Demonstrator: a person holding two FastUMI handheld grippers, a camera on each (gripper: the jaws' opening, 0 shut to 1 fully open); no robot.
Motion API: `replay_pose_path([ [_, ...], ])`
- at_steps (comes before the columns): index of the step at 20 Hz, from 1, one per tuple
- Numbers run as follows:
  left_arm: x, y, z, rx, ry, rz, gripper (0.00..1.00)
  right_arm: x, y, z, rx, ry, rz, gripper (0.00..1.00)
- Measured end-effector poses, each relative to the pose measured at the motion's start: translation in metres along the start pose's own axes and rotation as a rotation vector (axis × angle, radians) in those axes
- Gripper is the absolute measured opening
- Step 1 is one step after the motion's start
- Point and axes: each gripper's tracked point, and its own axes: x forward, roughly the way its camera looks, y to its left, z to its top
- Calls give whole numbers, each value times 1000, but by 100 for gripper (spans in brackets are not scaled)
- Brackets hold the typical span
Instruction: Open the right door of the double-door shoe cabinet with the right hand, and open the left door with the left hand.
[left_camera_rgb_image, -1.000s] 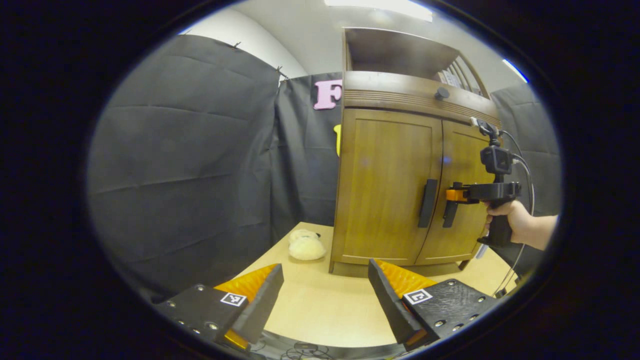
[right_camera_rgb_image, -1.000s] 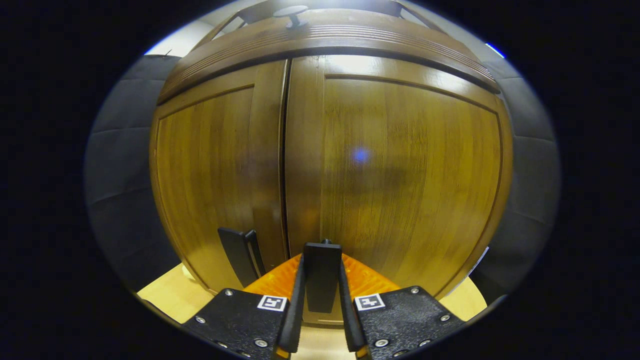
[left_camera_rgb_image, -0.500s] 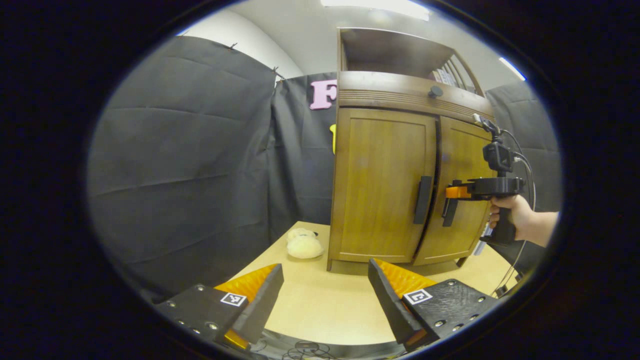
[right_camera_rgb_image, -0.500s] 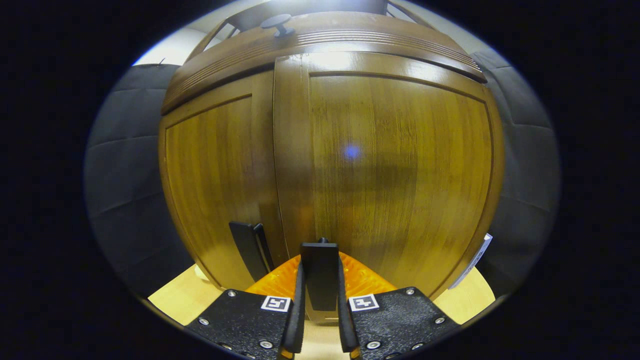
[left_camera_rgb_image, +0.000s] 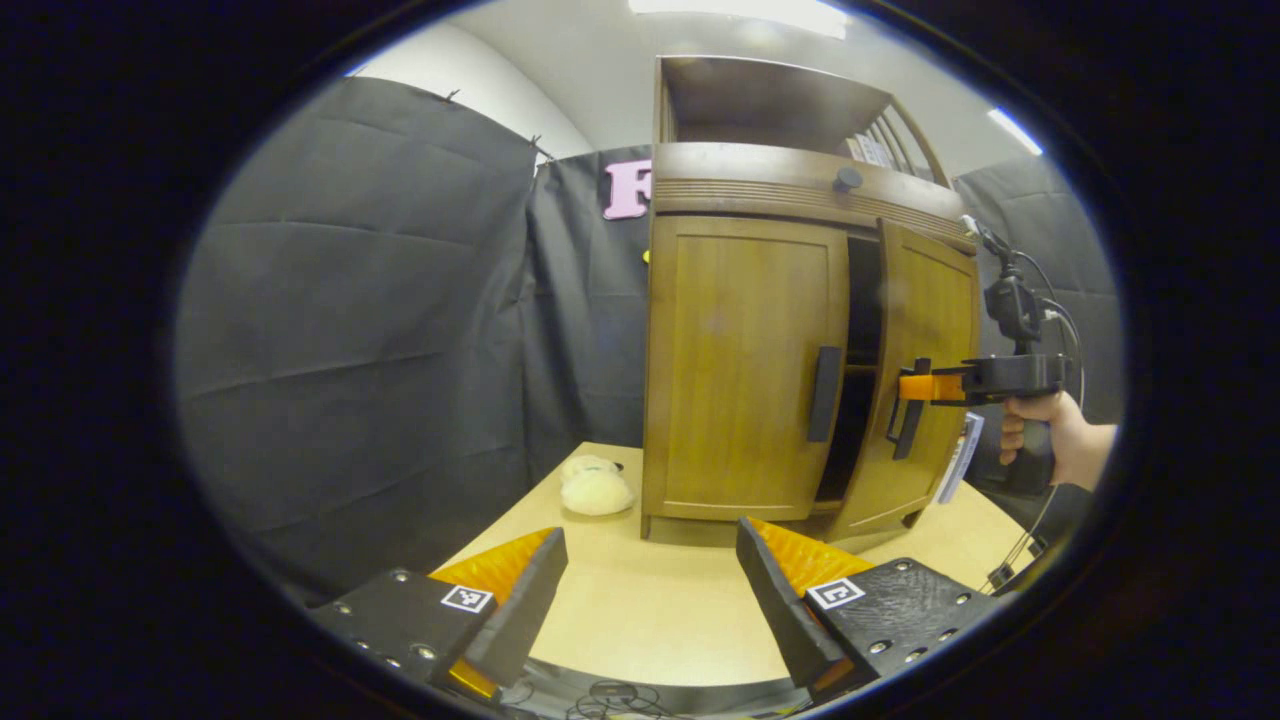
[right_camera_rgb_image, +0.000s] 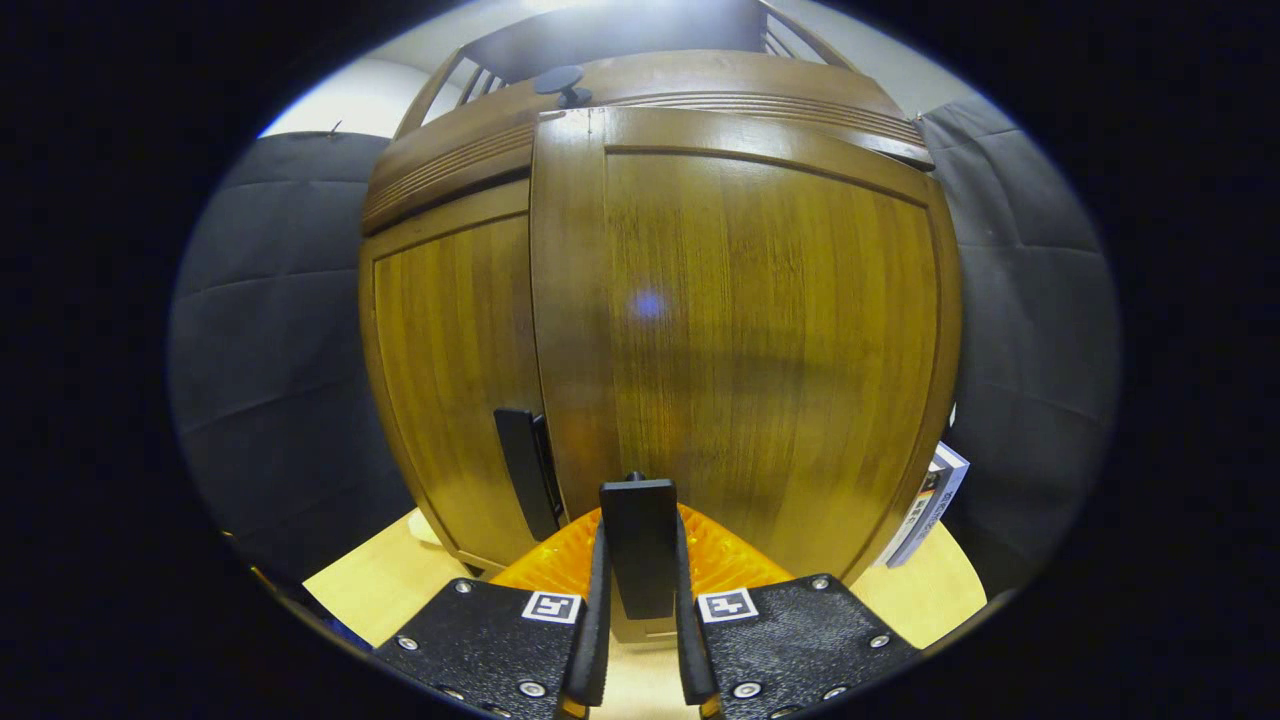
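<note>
Clearly, the right gripper has its fingers clamped on the right door's handle, the right door standing partly ajar on the shoe cabinet. A skewed pull could slip the fingers off. The left gripper view adds the dark gap, the shut left door and the left gripper spread wide above the bench.

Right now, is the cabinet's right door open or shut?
Partly open. The right door stands swung out from the cabinet, a dark gap beside the closed left door. The right gripper is clamped on its handle.

Right claw clamped (left claw agape)
</note>
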Motion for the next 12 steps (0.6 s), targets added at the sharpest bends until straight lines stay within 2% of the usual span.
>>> replay_pose_path([
  [9, -6, -28, 5, 22, -13, -42, 100, 3, -7, 1, 21, 5, 13, 29],
  [12, -6, -36, 7, 27, -14, -56, 100, 2, -8, 5, 26, 7, 11, 27],
])
